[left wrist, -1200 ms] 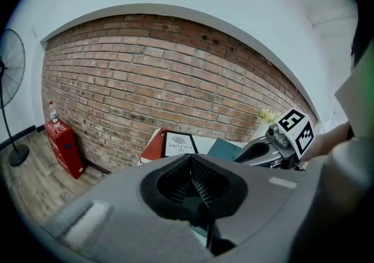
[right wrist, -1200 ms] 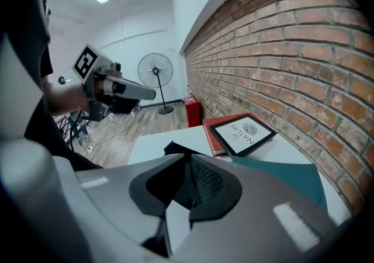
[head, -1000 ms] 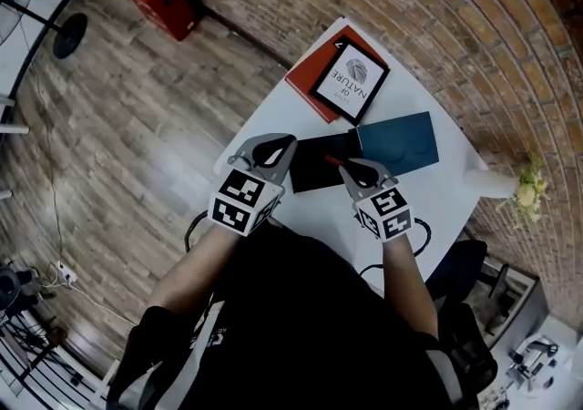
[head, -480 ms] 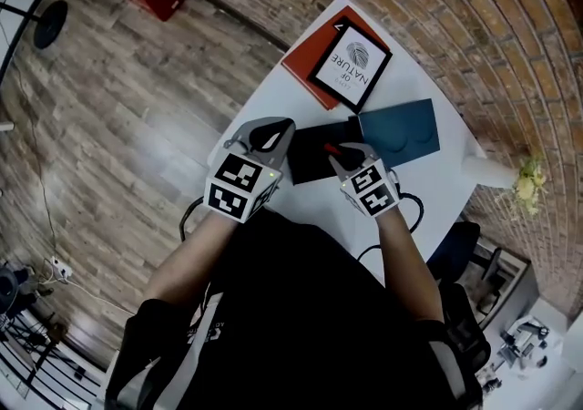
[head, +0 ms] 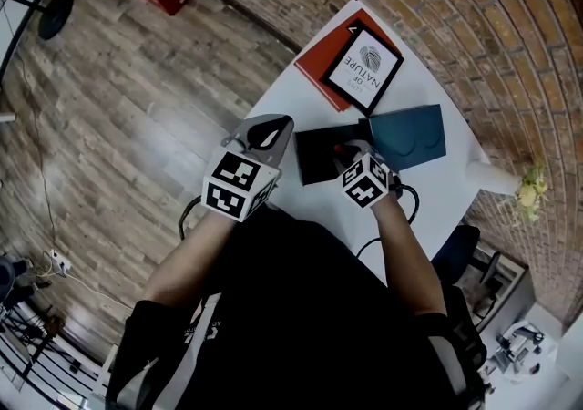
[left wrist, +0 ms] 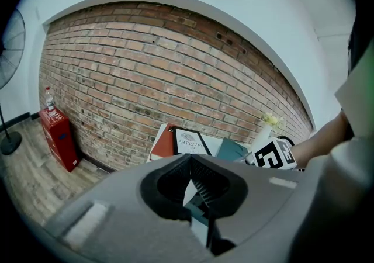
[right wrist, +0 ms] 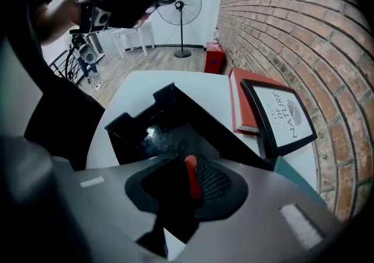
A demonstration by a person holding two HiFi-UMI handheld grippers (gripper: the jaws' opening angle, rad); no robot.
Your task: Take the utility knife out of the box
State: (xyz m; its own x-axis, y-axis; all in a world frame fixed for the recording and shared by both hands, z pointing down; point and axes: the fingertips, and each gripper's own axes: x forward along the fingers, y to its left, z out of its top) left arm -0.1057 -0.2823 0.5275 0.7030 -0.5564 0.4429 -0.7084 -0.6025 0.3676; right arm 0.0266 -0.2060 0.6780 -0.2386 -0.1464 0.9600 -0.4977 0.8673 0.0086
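Head view: overhead, steeply down on table.
Left gripper view: near level, toward wall.
Right gripper view: close, down into box.
Shared: book.

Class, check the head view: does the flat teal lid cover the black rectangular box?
No, the flat teal lid lies on the white table beside the black rectangular box, which stands open.

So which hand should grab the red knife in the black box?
Right. The right gripper points down into the open black rectangular box, its fingers opening around the red utility knife. The left gripper is shut, outside the box.
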